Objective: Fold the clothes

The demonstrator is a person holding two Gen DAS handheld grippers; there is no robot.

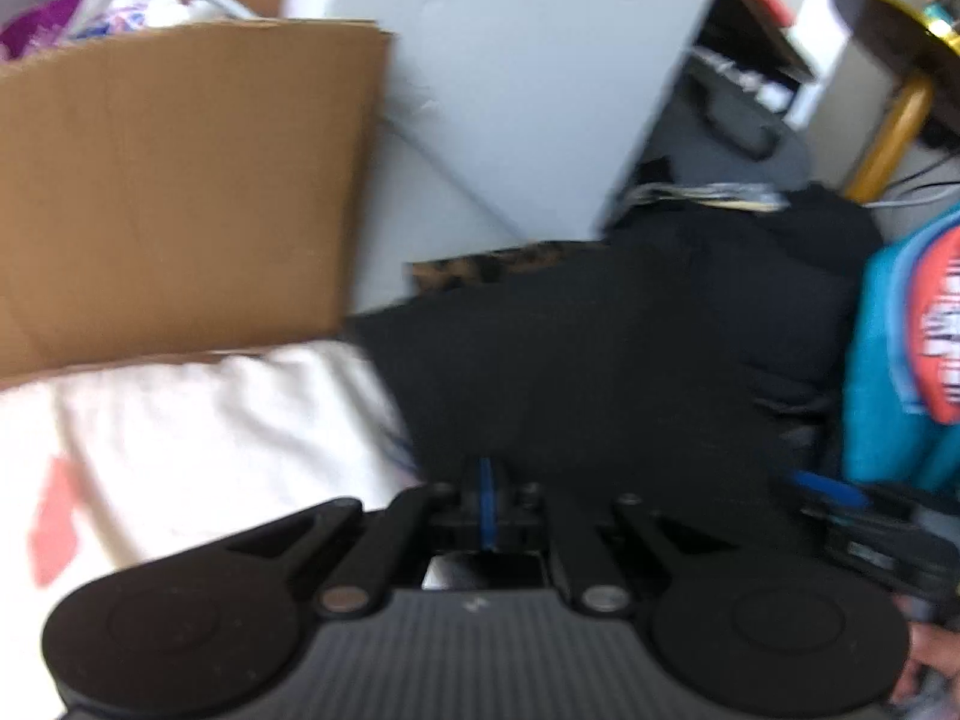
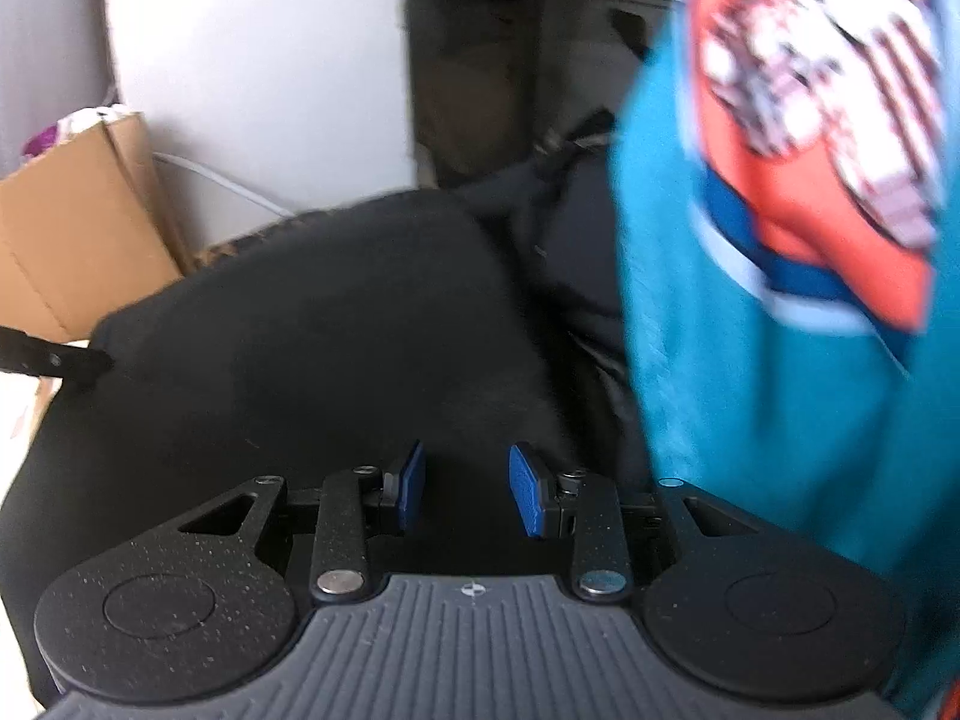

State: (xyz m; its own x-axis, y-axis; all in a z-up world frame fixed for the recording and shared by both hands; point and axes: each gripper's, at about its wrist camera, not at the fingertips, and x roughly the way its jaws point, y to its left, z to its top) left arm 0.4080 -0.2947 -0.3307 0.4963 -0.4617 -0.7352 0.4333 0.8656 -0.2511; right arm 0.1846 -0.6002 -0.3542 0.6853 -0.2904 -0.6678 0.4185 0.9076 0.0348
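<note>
- We saw the left gripper (image 1: 487,504) with its blue pads pressed flat together; its tips lay against the edge of the black garment (image 1: 600,360), but the blur kept us from telling whether any cloth was pinched between them.
- In the right wrist view, the right gripper (image 2: 465,495) stood part open, its two blue pads (image 2: 528,495) apart with a clear gap, and nothing sat between them; it hung over the black garment (image 2: 300,330).
- We found the black garment spread out in the middle of the scene, lying partly over a white cloth (image 1: 210,432) with pink marks at its left.
- A teal garment (image 2: 750,390) with an orange and white print hung at the right, in front of the black one and close beside the right gripper.
- A cardboard box (image 1: 180,192) stood behind the white cloth, with coloured fabric showing over its rim, and a pale wall panel (image 1: 528,90) rose behind the black garment.
- From the right wrist, we saw the left gripper's dark tip (image 2: 54,357) touching the black garment's left edge.
</note>
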